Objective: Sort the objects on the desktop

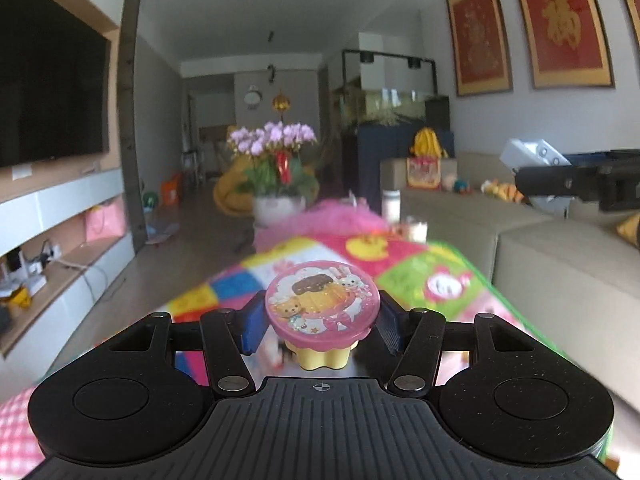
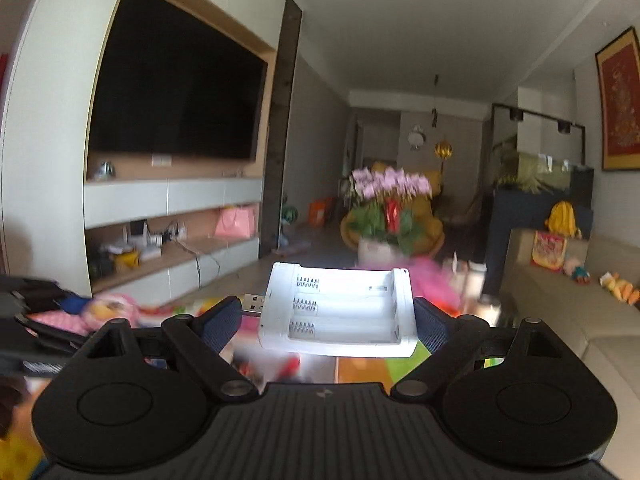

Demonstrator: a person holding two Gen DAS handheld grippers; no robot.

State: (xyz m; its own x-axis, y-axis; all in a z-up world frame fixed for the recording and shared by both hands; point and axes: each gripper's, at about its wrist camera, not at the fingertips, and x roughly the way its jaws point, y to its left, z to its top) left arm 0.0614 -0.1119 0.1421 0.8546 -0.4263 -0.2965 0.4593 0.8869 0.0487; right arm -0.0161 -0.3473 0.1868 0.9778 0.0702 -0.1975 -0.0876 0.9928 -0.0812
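Observation:
My left gripper (image 1: 322, 320) is shut on a cupcake-shaped toy box (image 1: 322, 308) with a pink cartoon lid and a yellow base, held up above the colourful play mat (image 1: 420, 276). My right gripper (image 2: 330, 314) is shut on a white battery charger (image 2: 340, 308) with empty slots and a USB plug on its left side, also held in the air. In the left wrist view the right gripper and the charger (image 1: 532, 154) show at the far right.
A pot of purple orchids (image 1: 276, 168) stands beyond the mat's far end, with a white bottle (image 1: 391, 203) and a glass jar (image 1: 416, 229) near it. A beige sofa (image 1: 560, 264) runs along the right. A TV wall unit (image 2: 176, 200) is at the left.

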